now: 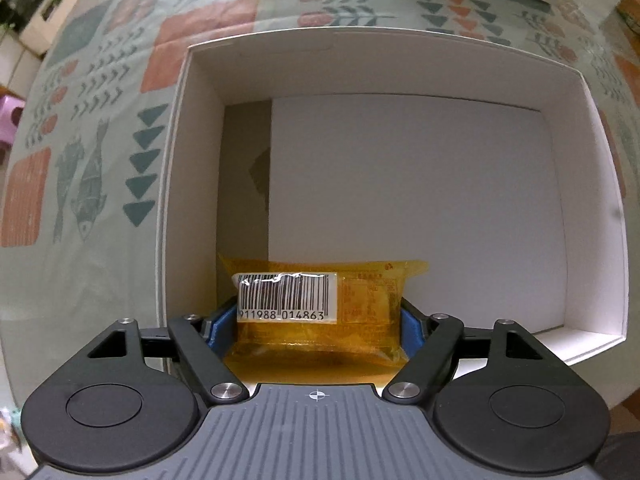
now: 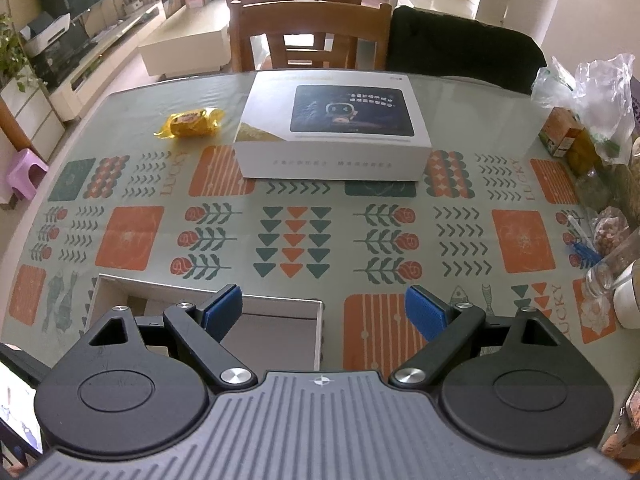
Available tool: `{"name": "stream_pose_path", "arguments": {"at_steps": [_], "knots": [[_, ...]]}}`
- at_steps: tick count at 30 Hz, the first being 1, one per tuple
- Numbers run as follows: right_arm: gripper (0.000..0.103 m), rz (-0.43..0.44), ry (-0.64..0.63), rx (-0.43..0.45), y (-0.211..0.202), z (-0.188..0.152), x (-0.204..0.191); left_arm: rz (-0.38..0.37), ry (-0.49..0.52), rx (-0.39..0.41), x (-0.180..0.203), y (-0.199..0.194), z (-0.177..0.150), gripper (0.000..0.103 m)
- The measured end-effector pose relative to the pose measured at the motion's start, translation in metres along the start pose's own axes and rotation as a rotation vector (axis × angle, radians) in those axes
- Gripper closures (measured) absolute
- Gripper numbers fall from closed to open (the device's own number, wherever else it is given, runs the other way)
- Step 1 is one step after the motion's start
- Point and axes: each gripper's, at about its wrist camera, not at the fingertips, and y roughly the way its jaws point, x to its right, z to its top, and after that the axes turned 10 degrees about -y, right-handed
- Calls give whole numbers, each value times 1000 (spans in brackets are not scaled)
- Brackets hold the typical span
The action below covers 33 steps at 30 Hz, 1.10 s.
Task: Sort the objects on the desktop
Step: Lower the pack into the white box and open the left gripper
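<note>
My left gripper (image 1: 316,320) is shut on a yellow snack packet (image 1: 320,308) with a barcode label, held over the near part of an open white box (image 1: 192,160). The box's inside shows only its pale floor. My right gripper (image 2: 324,312) is open and empty above the table; the same open box (image 2: 280,304) lies just under its left finger. A second yellow snack packet (image 2: 190,122) lies at the far left of the table, beside a closed white tablet box (image 2: 332,136).
The table has a patterned cloth (image 2: 296,240) under glass. Plastic bags, a carton and jars (image 2: 592,148) crowd the right edge. Wooden chairs (image 2: 308,32) stand behind the far edge. A purple stool (image 2: 26,172) stands on the floor at left.
</note>
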Motion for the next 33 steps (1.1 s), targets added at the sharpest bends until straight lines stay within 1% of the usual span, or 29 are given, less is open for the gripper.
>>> {"name": "stream_pose_path", "arguments": {"at_steps": [1,3,4,7,9,11,15,21,24,33], "knots": [[0,0,-2,-1,0,0,-1,0,0,-2,0,0,0,25],[0,-1,-3,-2,0,-1,-3,1,-1,-9,-1,-1,0,14],[0,-3,-4,-1,0,-1,-4,1,-2,-12,-1,-2,1,11],[0,-5,-2,-2,0,0,-6,-13,6,-9,3,-8,4,7],[0,-5,1,-4,0,0,-8,-11,19,10,4,-16,4,0],[0,-6,0,-3,0,2,-11,-10,30,35,4,-24,4,0],[0,-10,-7,8,1,8,-17,-33,33,87,1,-45,6,0],[0,-15,-17,25,1,18,-26,-43,12,175,-10,-69,26,0],[0,-23,-34,35,5,30,-31,-35,11,205,-16,-76,44,0],[0,-29,-76,59,23,80,-59,-30,-10,239,-52,-76,109,0]]}}
